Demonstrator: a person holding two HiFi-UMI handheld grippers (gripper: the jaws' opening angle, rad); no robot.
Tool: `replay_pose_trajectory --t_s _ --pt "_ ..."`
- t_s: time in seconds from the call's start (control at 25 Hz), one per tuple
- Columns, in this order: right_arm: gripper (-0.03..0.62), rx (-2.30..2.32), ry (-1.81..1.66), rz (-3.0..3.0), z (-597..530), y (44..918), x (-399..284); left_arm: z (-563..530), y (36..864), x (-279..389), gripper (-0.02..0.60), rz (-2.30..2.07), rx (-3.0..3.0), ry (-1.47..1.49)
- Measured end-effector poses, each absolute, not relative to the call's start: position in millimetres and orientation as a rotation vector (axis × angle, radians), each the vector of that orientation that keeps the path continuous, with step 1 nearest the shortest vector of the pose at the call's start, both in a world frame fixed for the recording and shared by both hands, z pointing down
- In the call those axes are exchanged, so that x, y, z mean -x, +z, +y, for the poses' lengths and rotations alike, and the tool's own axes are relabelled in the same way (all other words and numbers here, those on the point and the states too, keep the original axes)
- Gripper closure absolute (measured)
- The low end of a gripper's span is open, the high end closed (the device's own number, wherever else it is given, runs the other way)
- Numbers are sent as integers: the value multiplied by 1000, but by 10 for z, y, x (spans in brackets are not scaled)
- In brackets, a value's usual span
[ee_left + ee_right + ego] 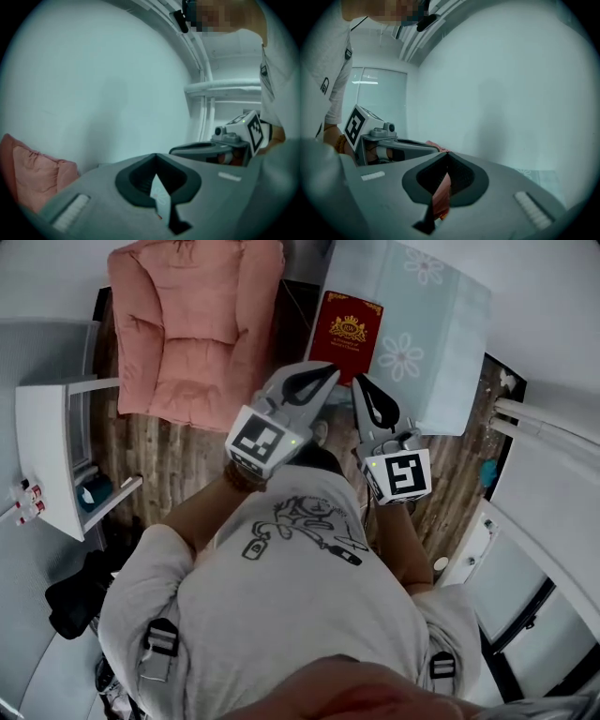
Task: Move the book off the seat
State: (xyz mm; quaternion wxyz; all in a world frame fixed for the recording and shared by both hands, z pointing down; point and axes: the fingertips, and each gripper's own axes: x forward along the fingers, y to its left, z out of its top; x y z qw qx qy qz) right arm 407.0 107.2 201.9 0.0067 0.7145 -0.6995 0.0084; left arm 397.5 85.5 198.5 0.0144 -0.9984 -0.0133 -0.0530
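A red book [349, 331] with a gold crest lies flat on the near left corner of a pale blue flowered table [441, 324]. To its left stands the pink cushioned seat [192, 324], with nothing on it; its cushion [33, 173] also shows in the left gripper view. Both grippers are held high in front of the person's chest, above the floor between seat and table. My left gripper [323, 371] [156, 155] is shut and holds nothing. My right gripper [358, 381] [446, 153] is shut too, also with nothing in it. Only a sliver of red shows through its closed jaws.
A white side shelf [47, 451] with small bottles [26, 500] stands at the left, a black bag [75, 592] below it. Wooden floor [178, 460] runs between seat and person. White frames and a glass door [539, 549] close the right side.
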Motion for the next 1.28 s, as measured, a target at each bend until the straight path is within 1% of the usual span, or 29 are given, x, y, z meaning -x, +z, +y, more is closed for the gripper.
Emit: replay_pose_trajectory --t_s 0.32,0.6,1.28 --pt "588 -2231 -85 -2193 1232 1452 -3839 1115 1441 -3731 581 -124 3081 -76" --pt "588 -2260 -169 -2167 1291 1163 -3718 1141 1145 -3648 581 -128 3067 19" --pt "588 -2334 -196 -2140 1290 1067 -3837 1135 1155 -3765 581 -161 3070 17"
